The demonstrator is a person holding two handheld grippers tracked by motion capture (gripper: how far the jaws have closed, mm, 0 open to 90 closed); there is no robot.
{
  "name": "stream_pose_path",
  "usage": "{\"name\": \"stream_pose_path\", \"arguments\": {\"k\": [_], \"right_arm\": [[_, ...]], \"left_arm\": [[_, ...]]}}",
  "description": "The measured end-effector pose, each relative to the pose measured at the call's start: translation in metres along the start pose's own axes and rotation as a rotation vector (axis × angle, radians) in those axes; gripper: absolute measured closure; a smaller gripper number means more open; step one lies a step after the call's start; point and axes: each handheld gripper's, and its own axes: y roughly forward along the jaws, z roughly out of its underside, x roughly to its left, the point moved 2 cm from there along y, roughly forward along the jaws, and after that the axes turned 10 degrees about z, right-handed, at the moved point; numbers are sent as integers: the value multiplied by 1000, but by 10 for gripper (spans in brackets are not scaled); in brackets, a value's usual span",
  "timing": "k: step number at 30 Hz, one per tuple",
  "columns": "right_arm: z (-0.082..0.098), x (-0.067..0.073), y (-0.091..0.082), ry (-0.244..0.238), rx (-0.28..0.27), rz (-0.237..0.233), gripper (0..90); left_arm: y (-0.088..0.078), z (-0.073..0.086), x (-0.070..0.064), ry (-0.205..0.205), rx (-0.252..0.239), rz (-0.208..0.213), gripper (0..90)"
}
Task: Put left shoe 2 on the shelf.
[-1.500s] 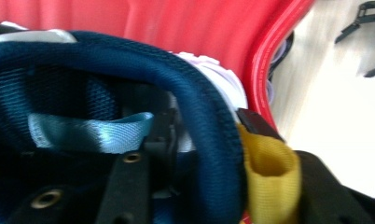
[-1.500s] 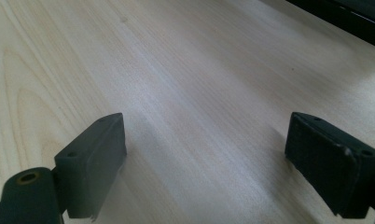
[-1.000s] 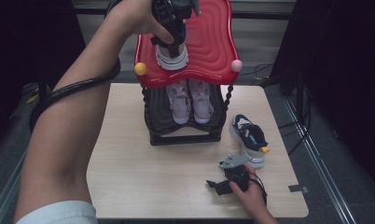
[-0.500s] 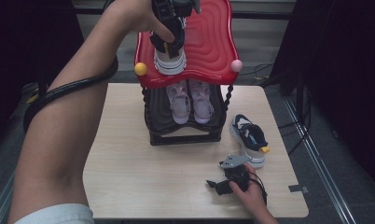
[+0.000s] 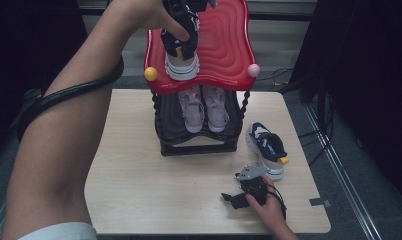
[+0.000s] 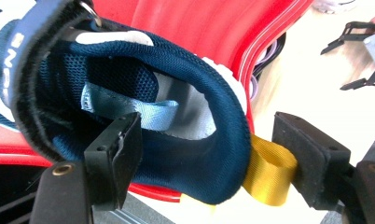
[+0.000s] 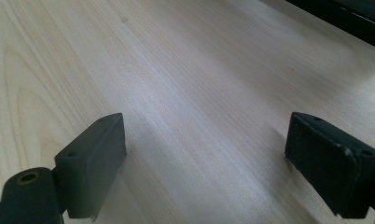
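Straddling navy shoe heel on red shelf, left tool just opening, right tool released.

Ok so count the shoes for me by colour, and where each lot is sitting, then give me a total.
Navy sneaker on the red top shelf, heel between the left gripper fingers: 1
Navy sneaker on the table: 1
Lilac shoes on the lower shelf: 2
Total: 4
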Motion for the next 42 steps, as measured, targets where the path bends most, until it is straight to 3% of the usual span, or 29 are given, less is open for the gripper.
{"name": "stream_pose_path", "arguments": {"k": [19, 29, 40, 42], "right_arm": [[0, 0, 0, -1, 0, 0, 119], [0, 0, 0, -1, 0, 0, 119], [0, 0, 0, 0, 0, 0, 119], [0, 0, 0, -1, 0, 0, 119]], "left_arm": [[-11, 35, -4, -62, 39, 12, 239], [-4, 54, -7, -89, 24, 38, 238], [6, 75, -9, -115, 48, 61, 234], [8, 79, -9, -104, 61, 61, 232]]}}
